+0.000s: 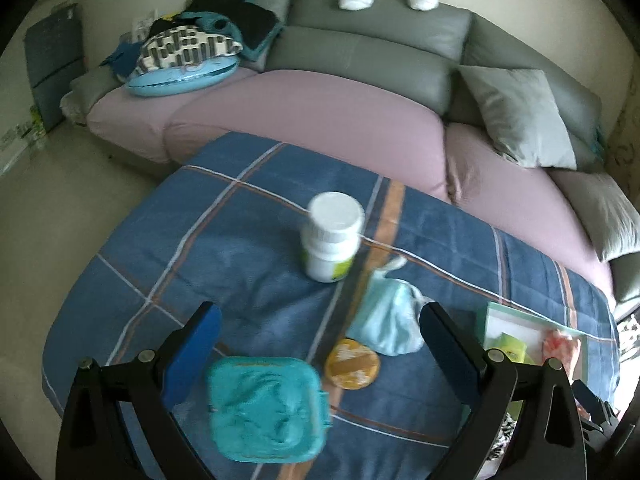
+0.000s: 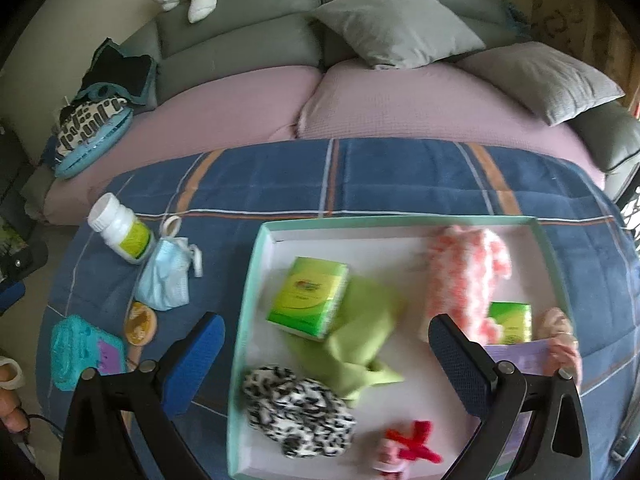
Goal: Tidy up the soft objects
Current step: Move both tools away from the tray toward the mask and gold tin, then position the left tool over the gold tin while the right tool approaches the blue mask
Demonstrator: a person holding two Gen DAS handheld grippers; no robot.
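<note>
- Left tool point(image 1: 320, 328): jaws spread, nothing gripped, hovering over the blue face mask point(image 1: 390, 320) at about 1 o'clock from the teal pouch point(image 1: 266, 410).
- Probably mid-sort: mask not yet boxed.
- Right tool point(image 2: 326, 350): released, above the tray point(image 2: 250, 280) holding the green cloth point(image 2: 360, 340) at 12 o'clock from the leopard plush point(image 2: 298, 412).
- Next: close on mask, carry toward 3 o'clock.

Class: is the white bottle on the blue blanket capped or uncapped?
Capped: the white bottle stands upright with its cap on top.
</note>
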